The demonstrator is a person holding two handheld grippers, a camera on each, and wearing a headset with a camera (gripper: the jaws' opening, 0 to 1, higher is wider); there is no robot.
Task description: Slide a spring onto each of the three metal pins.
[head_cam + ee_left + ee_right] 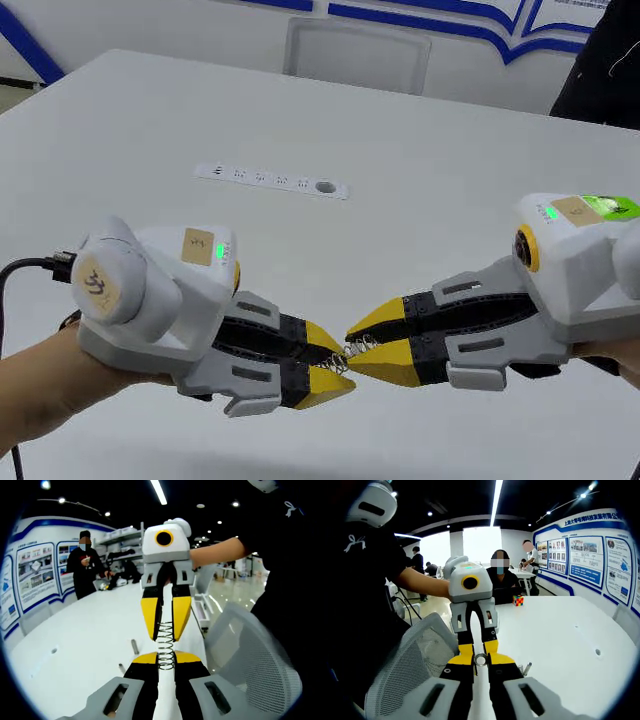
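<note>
Above the white table [300, 130] my two grippers meet tip to tip. Between them spans a short coil spring [352, 351]. My left gripper [338, 368] has its yellow jaws shut on one end, and the right gripper [352, 348] grips the other end. In the left gripper view the spring [165, 647] runs from my own tips [165, 659] up into the right gripper [166, 630]. The right gripper view shows the spring end-on as a small ring [480, 659] between its tips [480, 662]. Two metal pins [134, 646] [121, 668] lie loose on the table, and one pin [526, 669] shows beside the right jaws. Whether a pin sits inside the spring I cannot tell.
A white power strip [271, 180] is set into the table's middle. A grey chair [355, 52] stands at the far edge, and a mesh chair back [250, 650] is close to the near edge. A colour cube [518, 600] rests far down the table, with people beyond it.
</note>
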